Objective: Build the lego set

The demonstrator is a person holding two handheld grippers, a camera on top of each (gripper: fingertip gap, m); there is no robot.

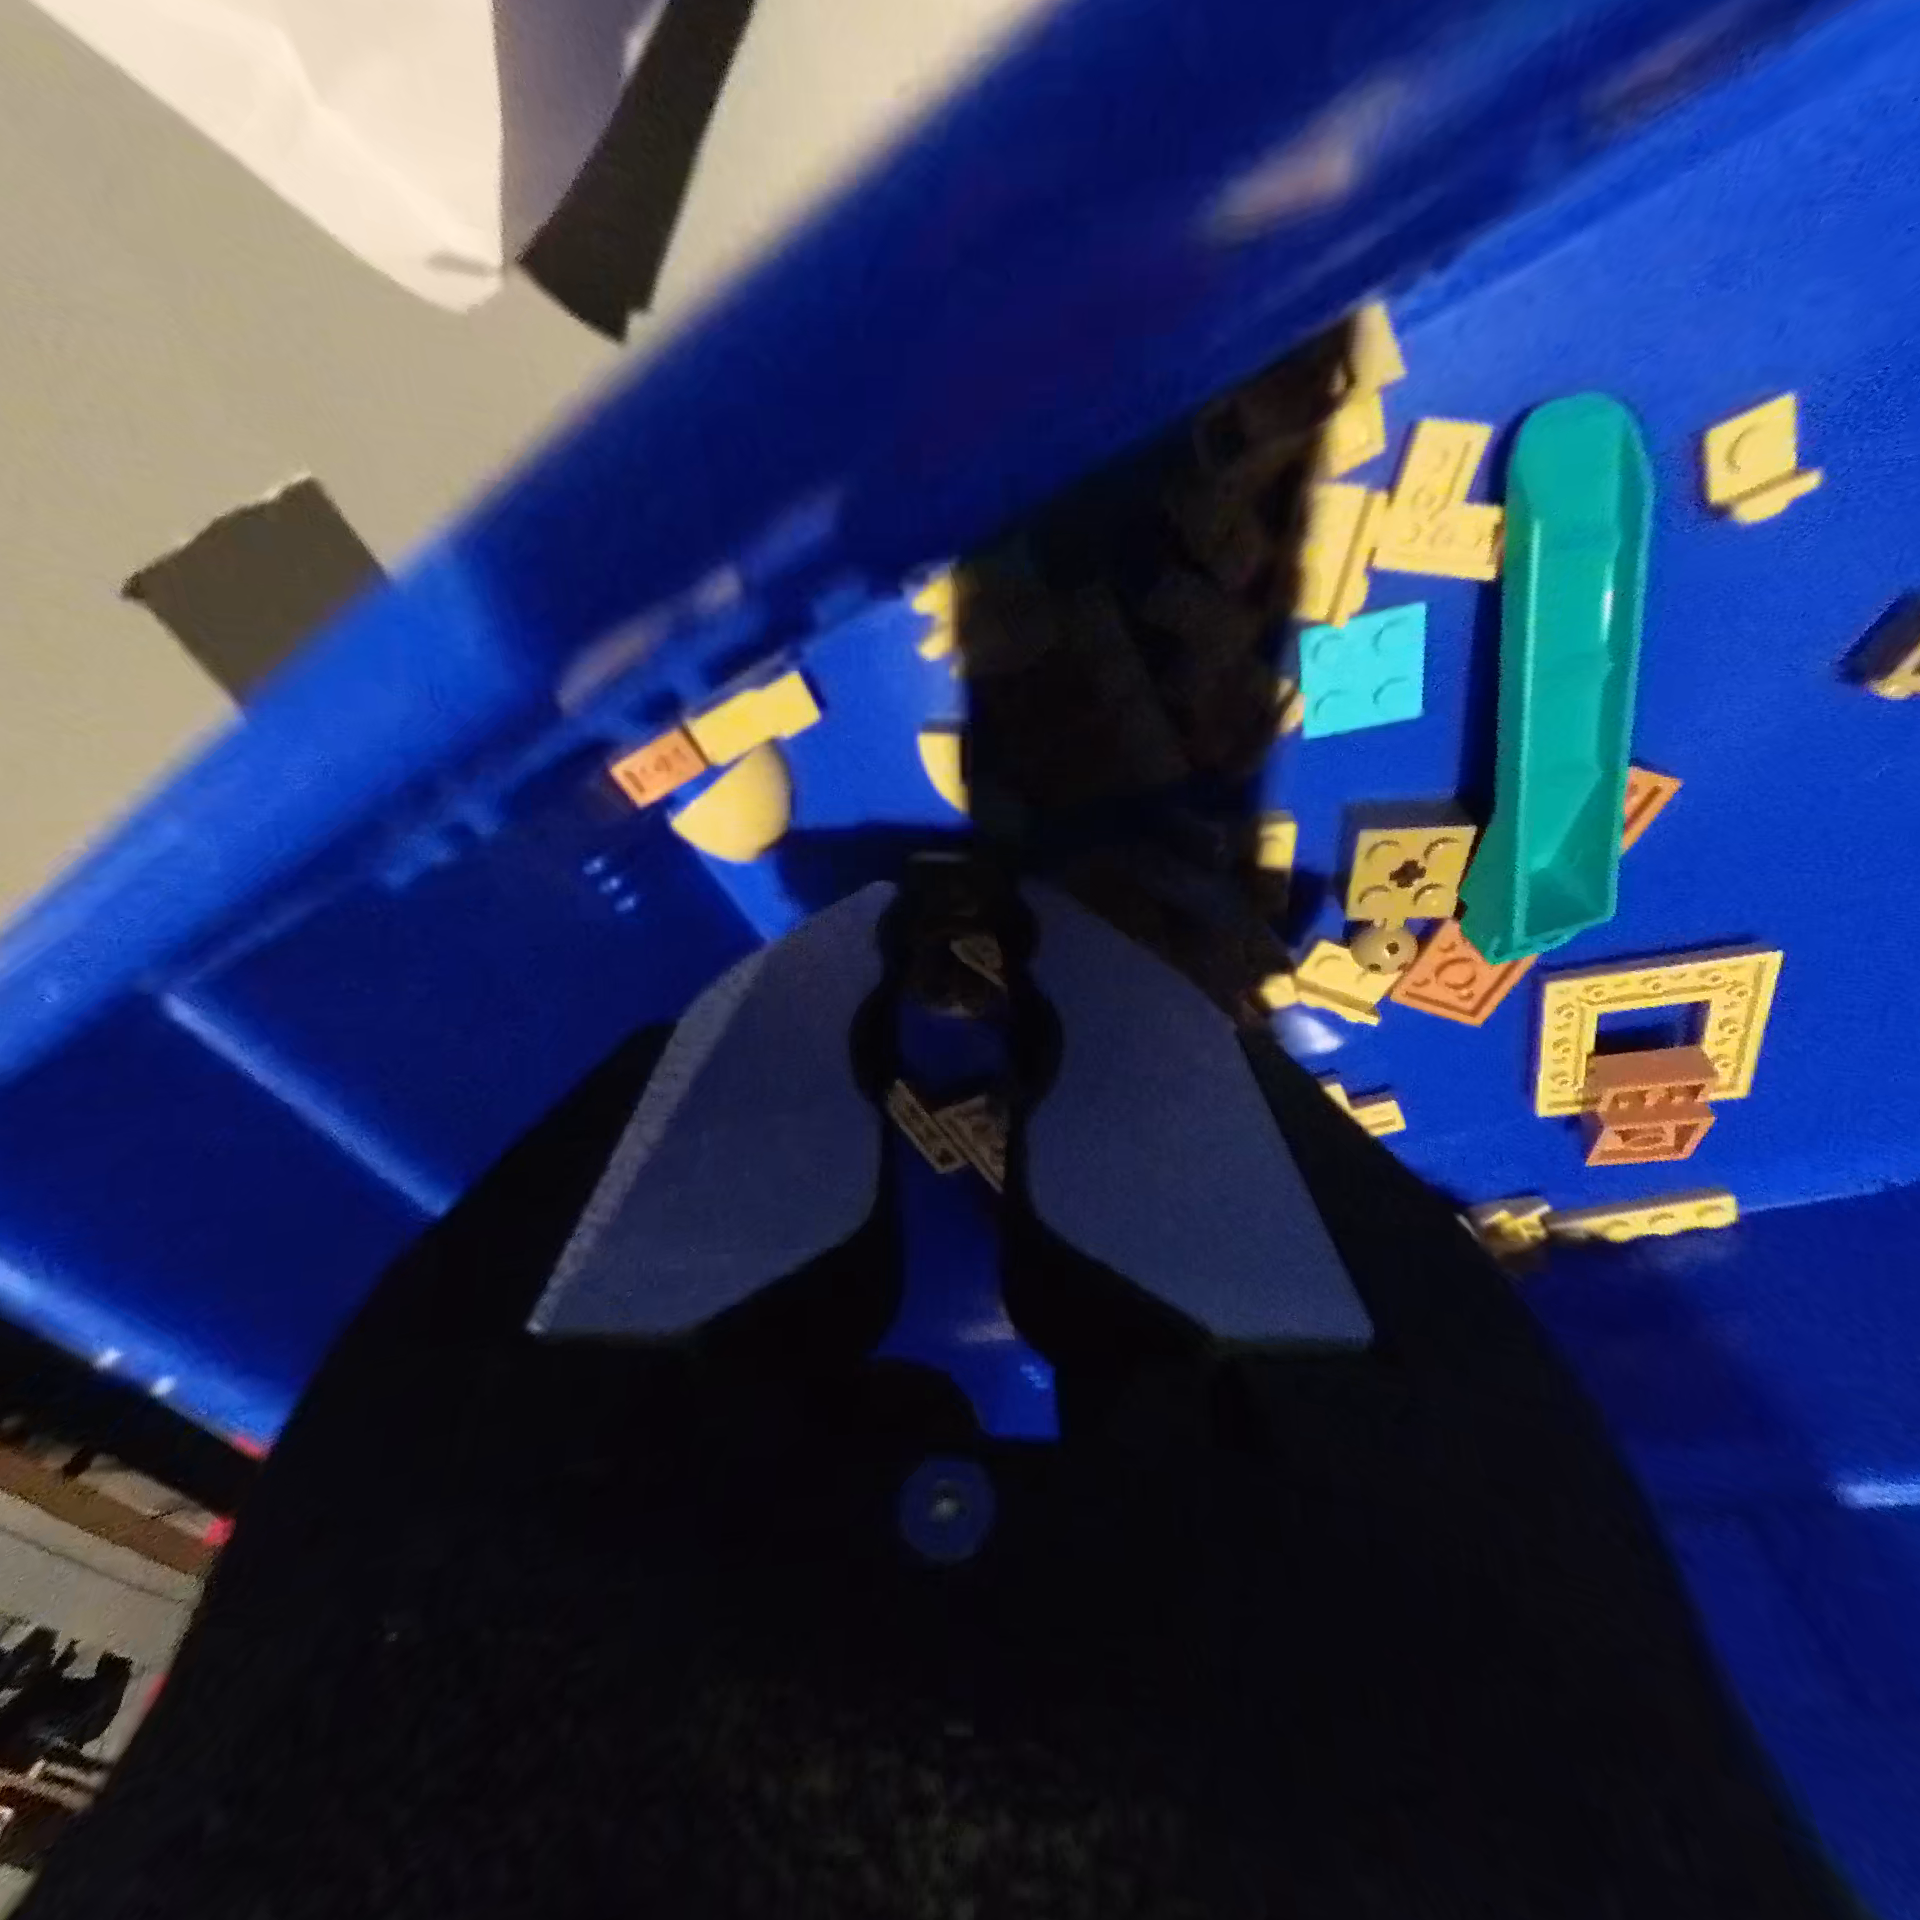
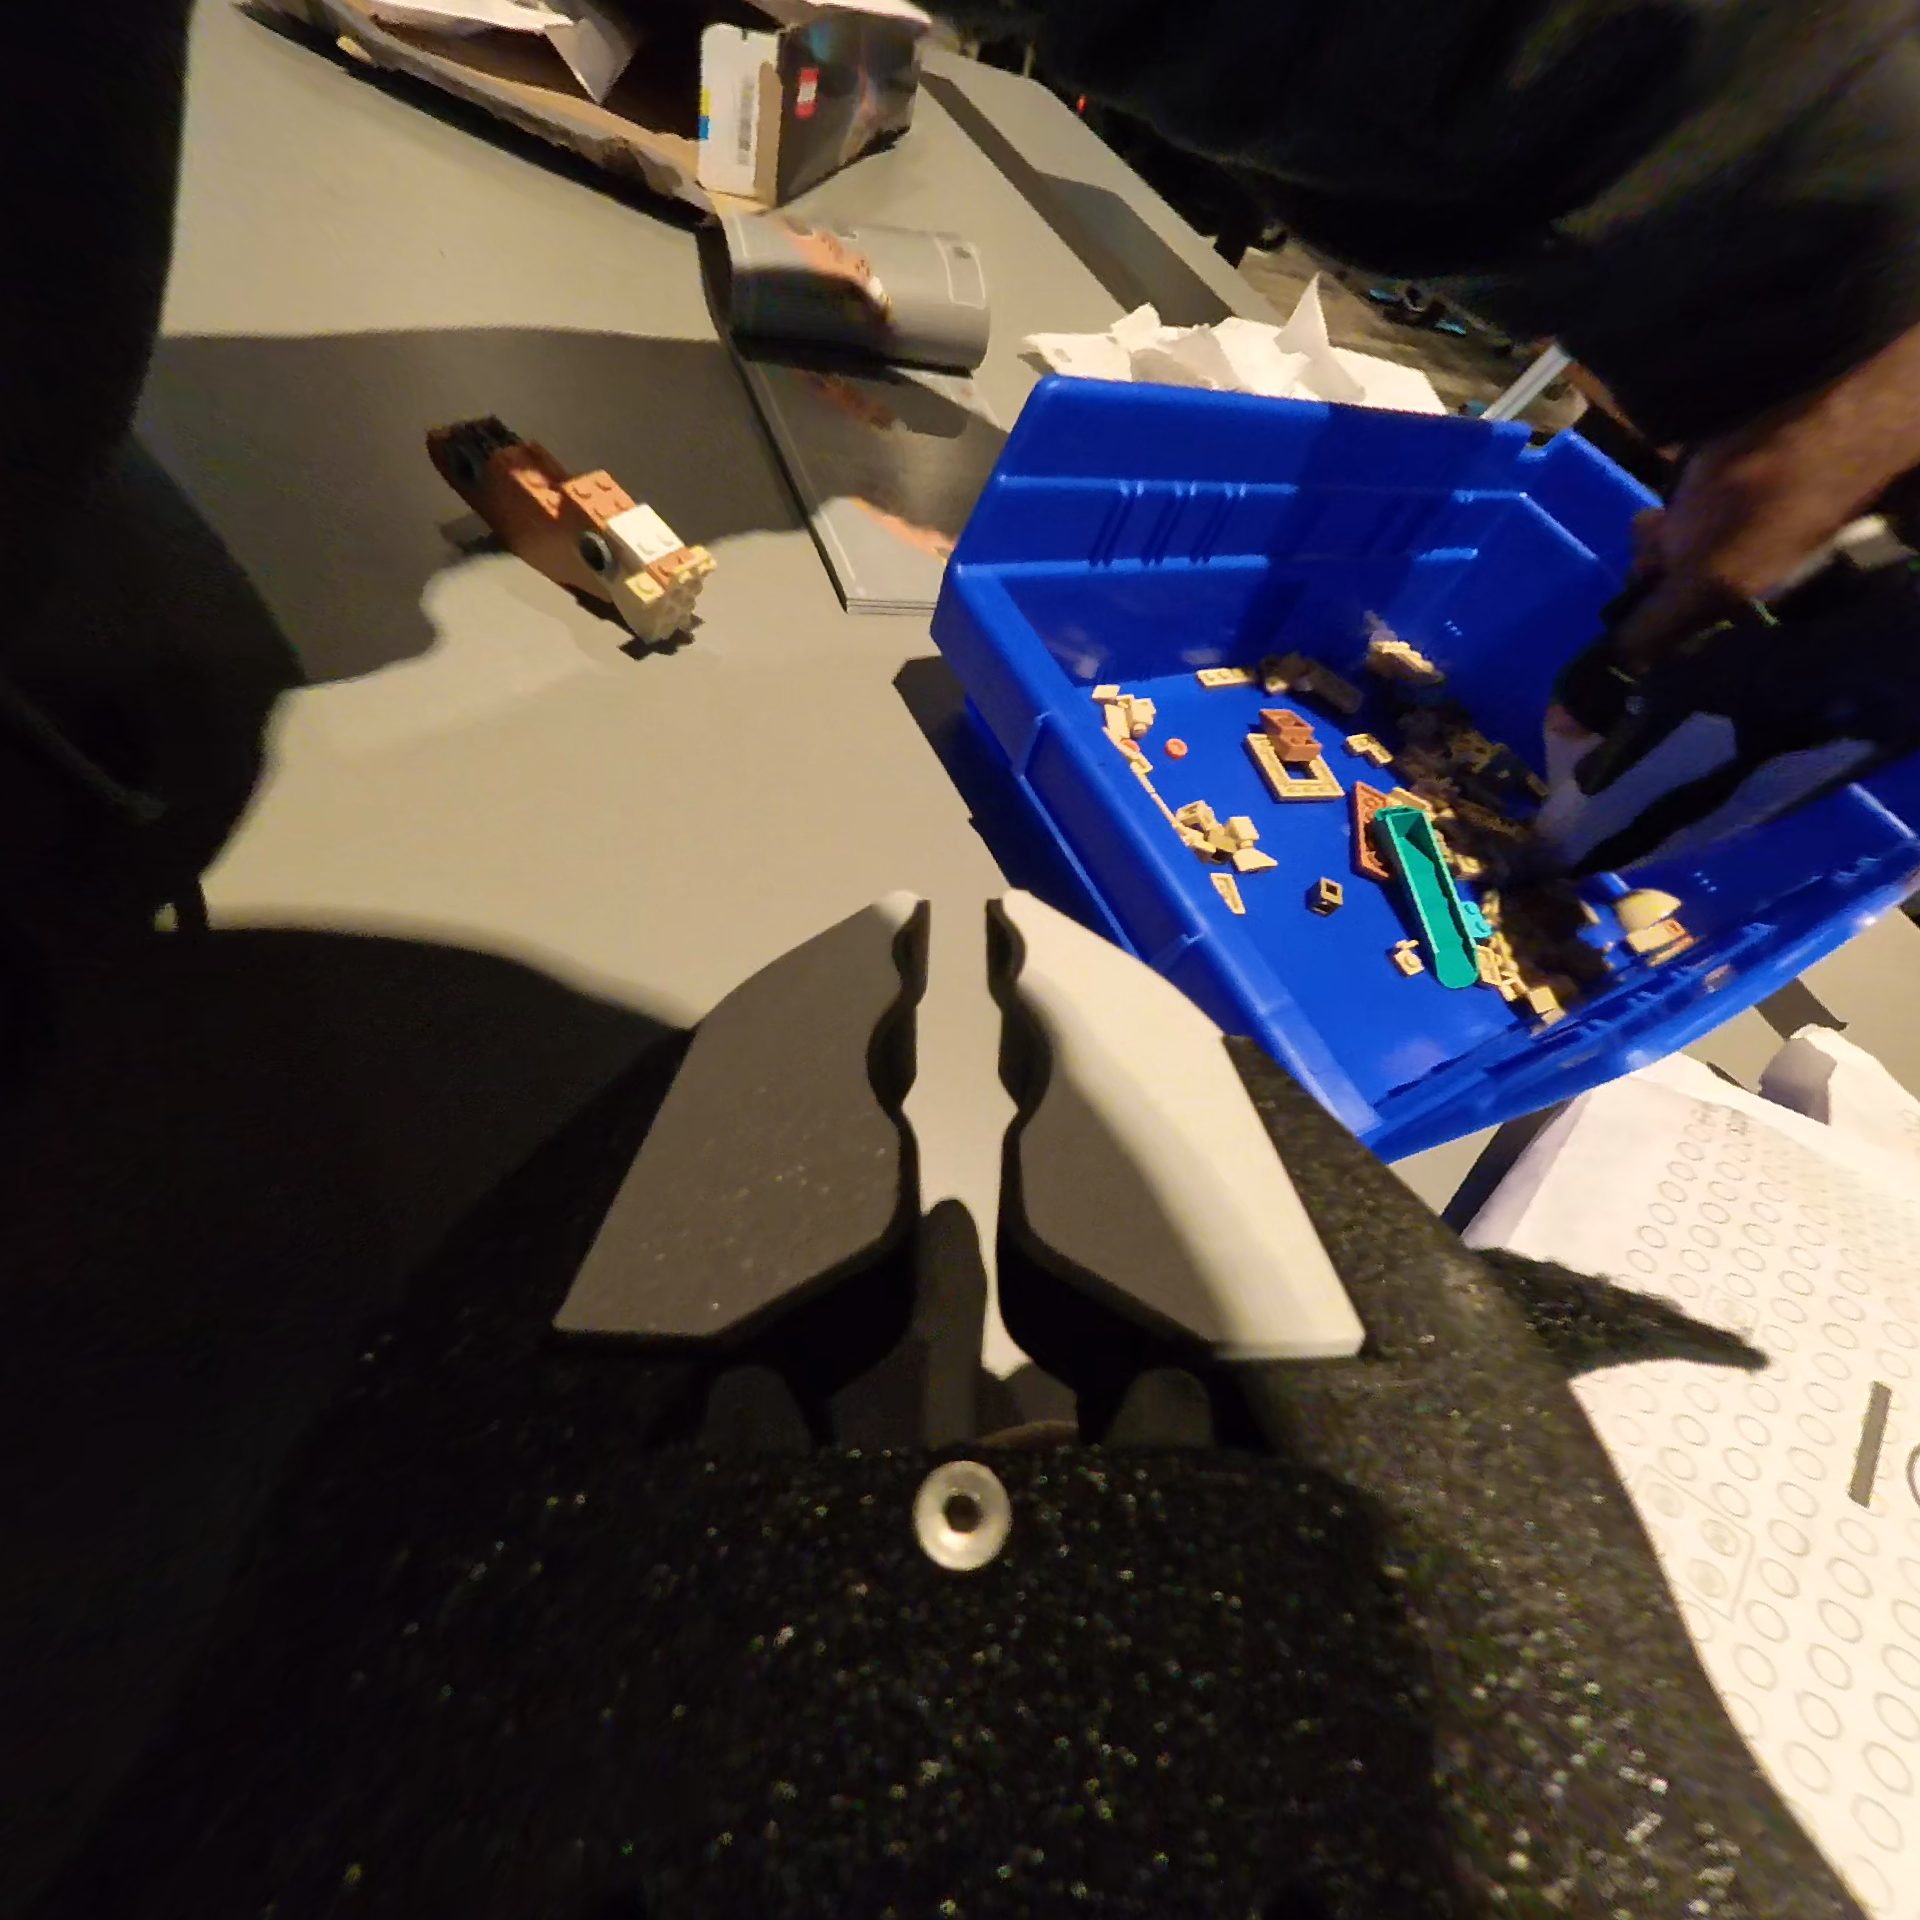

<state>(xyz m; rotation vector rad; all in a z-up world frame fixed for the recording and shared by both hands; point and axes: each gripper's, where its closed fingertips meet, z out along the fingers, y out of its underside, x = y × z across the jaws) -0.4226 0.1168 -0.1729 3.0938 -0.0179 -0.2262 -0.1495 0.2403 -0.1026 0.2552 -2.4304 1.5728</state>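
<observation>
A blue bin [image 1: 935, 364] holds several loose tan, orange and dark bricks, a long teal piece [image 1: 1569, 675], a light blue plate [image 1: 1361, 670] and a tan frame piece [image 1: 1652, 1023]. My left gripper [image 1: 956, 894] is down inside the bin at the edge of a dark pile [image 1: 1143, 623], its tips closed on a small dark piece; the view is blurred. In the right wrist view the bin [image 2: 1143, 540], teal piece [image 2: 1429, 899] and left gripper [image 2: 1558, 862] show at the right. My right gripper [image 2: 956, 909] is empty, narrowly open, above the grey table. A brown and tan partial build [image 2: 582, 530] lies on the table to the left.
An instruction booklet [image 2: 862, 301] and an opened box [image 2: 800, 104] lie at the back of the grey table [image 2: 520, 779]. Crumpled white paper [image 2: 1226, 348] is behind the bin, and a white patterned bag [image 2: 1766, 1351] lies at the right. A person's hand [image 2: 1745, 520] holds the left gripper.
</observation>
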